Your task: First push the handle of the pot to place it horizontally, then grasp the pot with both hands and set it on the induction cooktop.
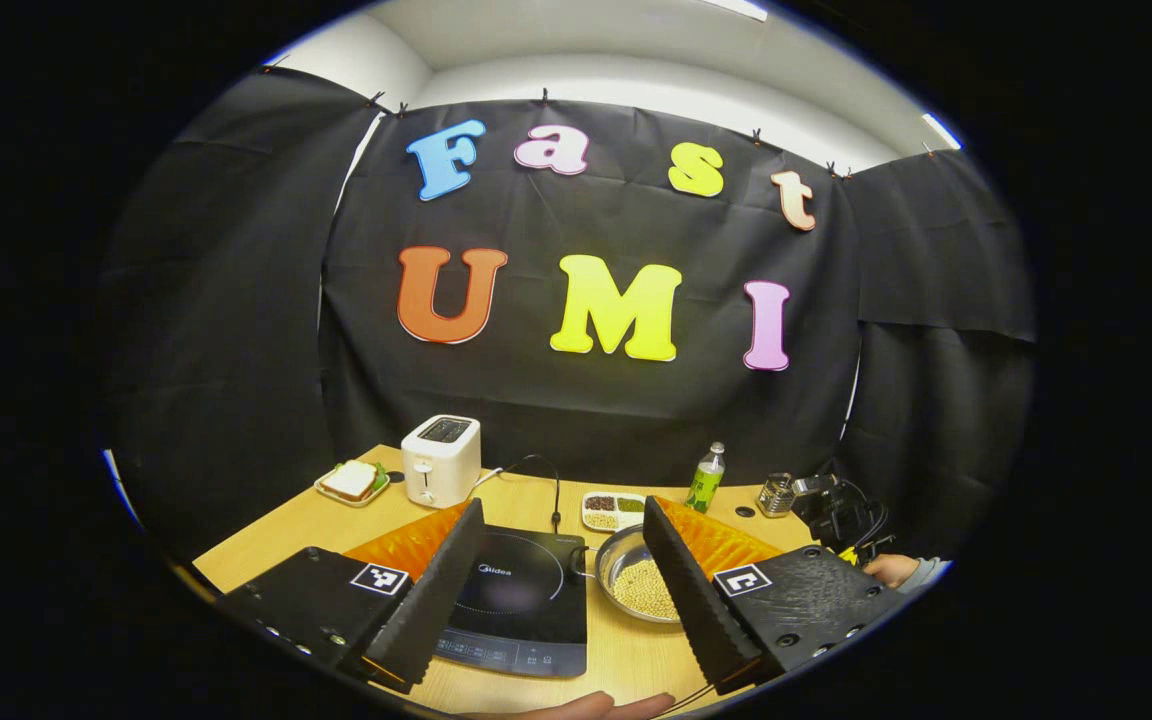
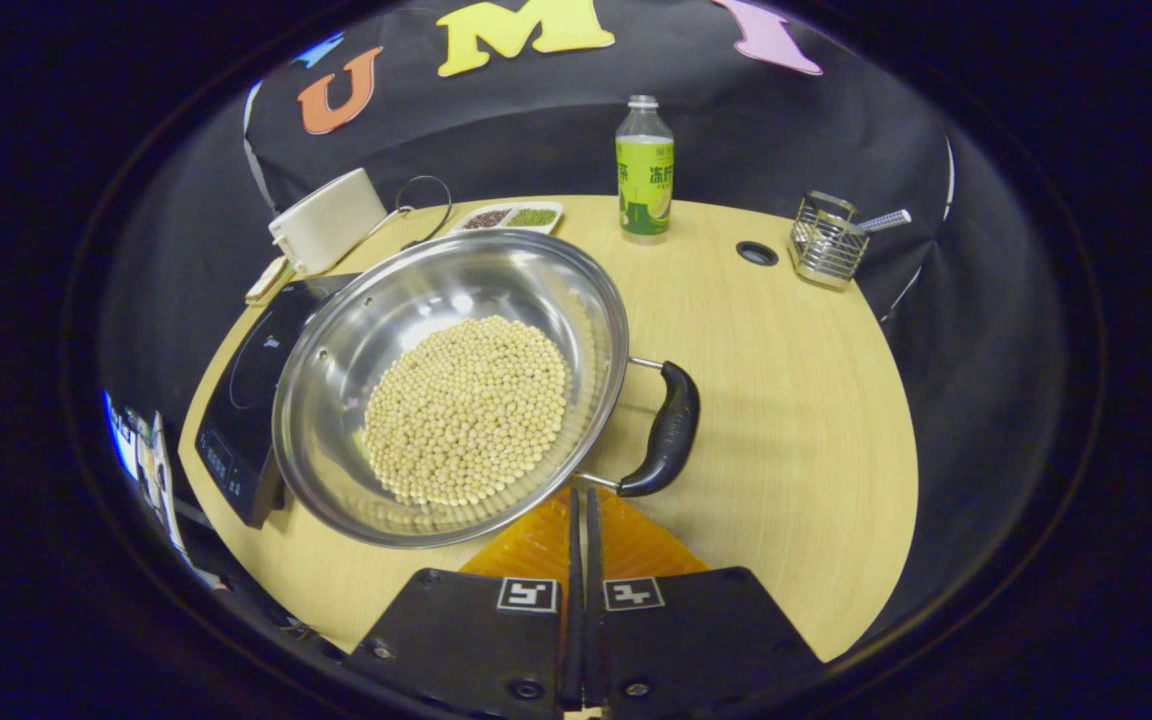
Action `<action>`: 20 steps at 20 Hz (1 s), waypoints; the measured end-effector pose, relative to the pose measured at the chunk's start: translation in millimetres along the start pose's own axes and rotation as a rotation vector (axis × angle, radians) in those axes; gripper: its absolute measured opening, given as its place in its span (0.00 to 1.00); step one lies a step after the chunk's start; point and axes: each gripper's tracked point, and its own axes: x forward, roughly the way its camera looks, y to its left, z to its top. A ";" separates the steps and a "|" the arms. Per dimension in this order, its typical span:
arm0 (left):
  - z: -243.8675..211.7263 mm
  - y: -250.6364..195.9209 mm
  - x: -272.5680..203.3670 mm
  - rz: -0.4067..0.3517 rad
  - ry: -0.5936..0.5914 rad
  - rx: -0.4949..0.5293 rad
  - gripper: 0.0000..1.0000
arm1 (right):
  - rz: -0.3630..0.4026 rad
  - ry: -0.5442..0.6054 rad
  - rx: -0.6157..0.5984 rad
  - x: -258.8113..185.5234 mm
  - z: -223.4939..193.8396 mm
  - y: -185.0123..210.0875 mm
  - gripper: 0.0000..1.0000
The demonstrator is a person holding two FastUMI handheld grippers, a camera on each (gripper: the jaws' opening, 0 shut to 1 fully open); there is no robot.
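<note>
The shiny steel pot of pale beans [image 2: 451,385] sits on the wooden worktop [image 2: 796,420] beside the black induction cooktop [image 2: 241,400]; the right claw [image 2: 581,505], pressed together, should nudge the black side handle [image 2: 666,430] sideways gently, while the left claw [image 1: 561,560] hovers spread.

Left gripper [image 1: 564,540] held level, jaws spread wide; right gripper [image 2: 581,505] tilted downward, fingers pressed together

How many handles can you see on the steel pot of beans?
1: a black curved handle on the steel pot's right rim, just ahead of the closed right tongs. A second may be hidden.
</note>
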 end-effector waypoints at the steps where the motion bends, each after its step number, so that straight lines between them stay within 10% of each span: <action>1: -4.9 -1.5 3.4 -0.006 0.018 0.006 0.95 | -0.001 0.002 0.008 3.5 1.3 -2.2 0.04; 12: -56.8 -19.3 53.1 -0.049 0.177 0.024 0.95 | -0.008 -0.121 0.091 -31.8 19.9 -17.2 0.01; 17: -90.0 -35.5 82.4 -0.104 0.269 0.011 0.95 | -0.084 -0.245 0.092 -50.0 38.3 -32.2 0.76; 20: -113.9 -40.2 102.4 -0.131 0.330 -0.011 0.95 | -0.110 -0.293 0.145 -53.4 50.1 -42.0 0.80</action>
